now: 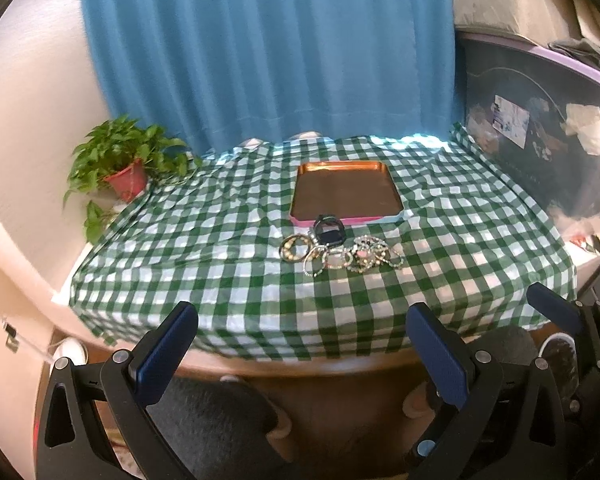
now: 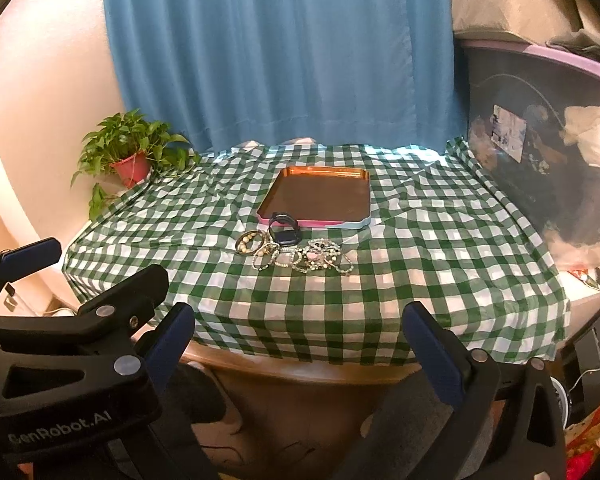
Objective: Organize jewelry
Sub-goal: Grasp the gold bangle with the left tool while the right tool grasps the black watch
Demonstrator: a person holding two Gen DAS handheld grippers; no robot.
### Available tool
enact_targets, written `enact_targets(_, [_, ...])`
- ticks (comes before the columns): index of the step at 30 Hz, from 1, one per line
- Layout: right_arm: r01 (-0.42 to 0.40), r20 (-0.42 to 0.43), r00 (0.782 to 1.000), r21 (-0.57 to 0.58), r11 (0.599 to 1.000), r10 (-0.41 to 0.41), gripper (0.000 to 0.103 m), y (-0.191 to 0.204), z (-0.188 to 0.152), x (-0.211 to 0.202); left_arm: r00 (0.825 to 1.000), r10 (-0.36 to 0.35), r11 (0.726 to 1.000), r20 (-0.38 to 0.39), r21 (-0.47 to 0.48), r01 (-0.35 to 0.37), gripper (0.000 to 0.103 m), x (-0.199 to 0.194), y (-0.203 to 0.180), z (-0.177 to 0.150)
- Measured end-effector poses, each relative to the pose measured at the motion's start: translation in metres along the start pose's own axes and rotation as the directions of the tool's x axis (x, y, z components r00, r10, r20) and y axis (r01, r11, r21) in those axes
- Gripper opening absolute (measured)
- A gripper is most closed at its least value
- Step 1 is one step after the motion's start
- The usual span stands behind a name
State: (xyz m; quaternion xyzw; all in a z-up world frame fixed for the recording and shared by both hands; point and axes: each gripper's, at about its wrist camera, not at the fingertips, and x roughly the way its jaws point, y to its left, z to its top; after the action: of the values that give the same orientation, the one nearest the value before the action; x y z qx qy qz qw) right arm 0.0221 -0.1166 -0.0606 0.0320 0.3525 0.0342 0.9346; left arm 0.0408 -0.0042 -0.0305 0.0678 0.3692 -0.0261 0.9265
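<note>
A pile of beaded bracelets lies mid-table on the green checked cloth. A black watch sits at the pile's far side, against the near rim of a shallow copper tray with a pink edge. The tray holds nothing. My left gripper is open and empty, held off the table's near edge. My right gripper is open and empty, also short of the near edge. The left gripper shows at the left of the right wrist view.
A potted green plant stands at the table's far left corner. A blue curtain hangs behind the table. A large clear storage bin stands along the right side. The checked cloth overhangs the table's front edge.
</note>
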Motion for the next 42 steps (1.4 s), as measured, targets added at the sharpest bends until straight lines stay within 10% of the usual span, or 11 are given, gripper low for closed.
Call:
enact_targets(9, [-0.075,-0.109,0.991,-0.031,0.997,0.071,0.103,-0.014,-0.020,0.110,0.996,-0.092,0.996,-0.017,-0.002,0.092,0.103,0.114,0.002,-0.023])
enact_targets(13, [-0.104,-0.126,0.987,-0.021,0.994,0.101,0.103,-0.022,-0.028,0.149,0.945,-0.313,0.948,-0.097,-0.096,0.304,0.103,0.161,0.019,-0.027])
enact_targets(17, [-0.141,-0.094,0.986,0.006,0.990,0.141,0.103,-0.041,-0.022,0.172,0.974,-0.216,0.972,-0.071,-0.105,0.208,0.103,0.195,0.042,-0.015])
enact_targets(24, [-0.112,-0.045,0.993,0.000,0.994,0.112,0.103,-0.068,0.005,0.220,0.961,-0.271,0.959,-0.054,-0.100,0.265,0.102,0.261,0.061,-0.003])
enact_targets(27, [-0.232,-0.030,0.972,0.033,0.972,0.233,0.095,-0.082,0.001,0.234,0.966,-0.256,0.966,-0.037,-0.060,0.253,0.101,0.284,0.061,-0.002])
enact_targets(30, [-0.228,-0.073,0.970,0.079,0.971,0.233,0.076,-0.092,0.004,0.246,0.955,-0.287,0.958,-0.071,-0.052,0.283,0.083,0.309,0.068,0.007])
enact_targets(42, [-0.200,-0.057,0.978,-0.027,0.979,0.198,0.075,-0.095,0.024,0.260,0.904,-0.420,0.905,-0.080,-0.101,0.412,0.083,0.358,0.080,0.026])
